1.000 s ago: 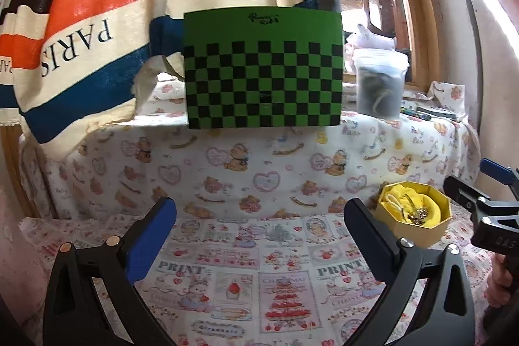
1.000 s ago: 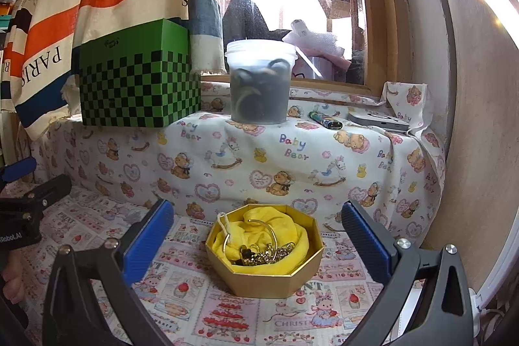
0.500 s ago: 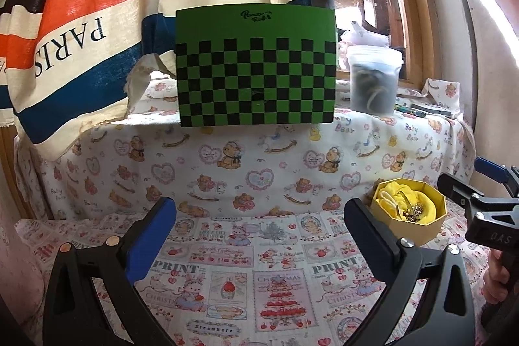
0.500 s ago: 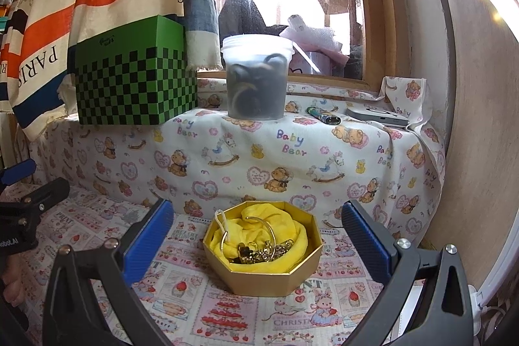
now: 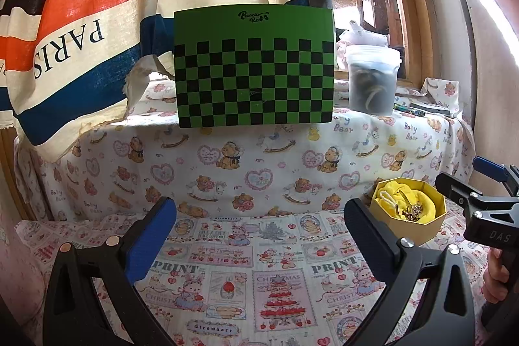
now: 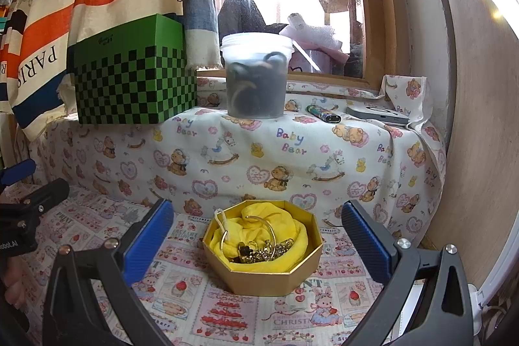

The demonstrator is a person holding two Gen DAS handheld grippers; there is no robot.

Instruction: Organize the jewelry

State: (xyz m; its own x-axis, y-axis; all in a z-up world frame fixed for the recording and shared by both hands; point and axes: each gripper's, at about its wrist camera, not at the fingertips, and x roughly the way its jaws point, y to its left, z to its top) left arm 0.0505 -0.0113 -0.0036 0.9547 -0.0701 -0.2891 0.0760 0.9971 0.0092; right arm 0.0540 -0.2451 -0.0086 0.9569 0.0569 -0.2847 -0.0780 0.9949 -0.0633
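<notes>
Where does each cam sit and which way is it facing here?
Left wrist: on the left gripper, jaws open, facing the green checkered box on the ledge; right gripper shows at its right edge.
Right wrist: on the right gripper, jaws open, facing the gold octagonal box with yellow cloth and jewelry; left gripper shows at left.
Shared: both boxes, translucent plastic tub, striped curtain, bear-print cloth.

Low wrist views, both showing gold box (image 5: pixel 409 216)
</notes>
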